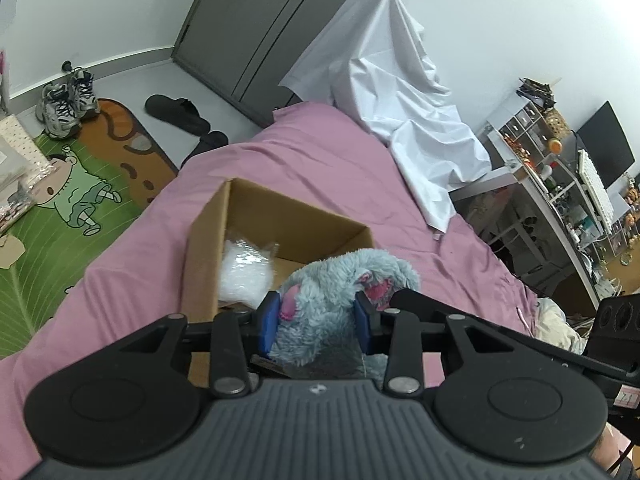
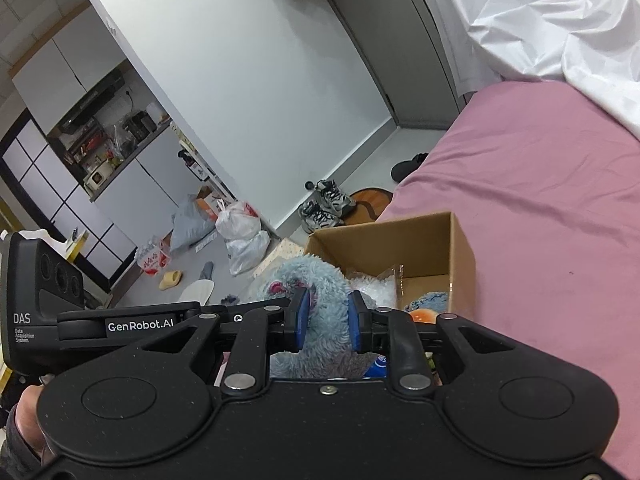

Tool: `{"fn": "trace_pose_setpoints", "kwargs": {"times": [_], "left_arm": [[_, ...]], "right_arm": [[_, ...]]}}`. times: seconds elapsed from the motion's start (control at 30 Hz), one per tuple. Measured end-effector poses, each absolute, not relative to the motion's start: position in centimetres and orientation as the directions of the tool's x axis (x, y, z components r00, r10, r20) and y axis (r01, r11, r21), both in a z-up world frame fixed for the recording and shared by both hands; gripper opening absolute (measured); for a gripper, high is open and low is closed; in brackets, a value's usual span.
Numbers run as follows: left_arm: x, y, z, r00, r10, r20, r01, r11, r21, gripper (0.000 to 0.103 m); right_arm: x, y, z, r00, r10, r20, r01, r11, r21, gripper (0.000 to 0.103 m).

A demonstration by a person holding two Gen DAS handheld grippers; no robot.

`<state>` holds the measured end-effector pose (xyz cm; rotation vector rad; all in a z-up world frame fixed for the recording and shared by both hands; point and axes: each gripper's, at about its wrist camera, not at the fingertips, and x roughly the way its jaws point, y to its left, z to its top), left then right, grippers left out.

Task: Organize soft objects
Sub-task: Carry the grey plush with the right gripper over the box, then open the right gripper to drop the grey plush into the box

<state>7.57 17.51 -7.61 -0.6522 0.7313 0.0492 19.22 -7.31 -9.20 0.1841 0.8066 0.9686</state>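
A fluffy grey-blue plush toy (image 1: 344,276) with pink patches hangs over the near edge of an open cardboard box (image 1: 280,208) on the bed. My left gripper (image 1: 318,320) is shut on the toy, its blue pads pressing the fur on both sides. In the right wrist view my right gripper (image 2: 328,318) is shut on a narrower part of the same plush toy (image 2: 316,276). The cardboard box (image 2: 400,240) holds crumpled clear bubble wrap (image 2: 380,286), another blue fuzzy item (image 2: 430,300) and something orange (image 2: 424,315).
The box stands on a pink bed sheet (image 1: 320,152), with a draped white sheet (image 1: 384,80) at the far end. A cartoon rug (image 1: 60,220), sneakers (image 1: 66,100) and slippers lie on the floor to the left. A cluttered desk (image 1: 560,200) is on the right. Plastic bags (image 2: 240,232) sit on the floor.
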Motion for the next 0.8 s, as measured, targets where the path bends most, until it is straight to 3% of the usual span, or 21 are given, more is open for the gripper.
{"fn": "trace_pose_setpoints", "kwargs": {"times": [0.23, 0.43, 0.5, 0.67, 0.8], "left_arm": [[8.1, 18.5, -9.0, 0.735, -0.147, -0.662, -0.302, 0.803, -0.514, 0.037], [8.4, 17.6, -8.8, 0.717, -0.081, -0.692, -0.304, 0.857, -0.415, 0.041], [8.5, 17.3, -8.5, 0.711, -0.078, -0.698, -0.3, 0.865, -0.402, 0.045], [8.2, 16.6, -7.4, 0.711, -0.059, -0.7, -0.312, 0.867, -0.39, 0.067], [7.6, 16.0, -6.5, 0.71, -0.039, -0.703, -0.327, 0.866, -0.378, 0.076]], "right_arm": [[19.5, -6.9, -9.9, 0.309, 0.773, -0.554, -0.646, 0.598, 0.474, 0.026], [19.1, -8.5, -9.6, 0.333, 0.765, -0.552, -0.626, 0.617, 0.477, 0.039], [18.9, -9.2, -9.3, 0.34, 0.764, -0.548, -0.619, 0.621, 0.481, 0.045], [18.9, -10.5, -9.2, 0.352, 0.756, -0.551, -0.605, 0.633, 0.482, 0.057], [18.7, -12.1, -9.0, 0.365, 0.751, -0.551, -0.594, 0.643, 0.483, 0.067]]}}
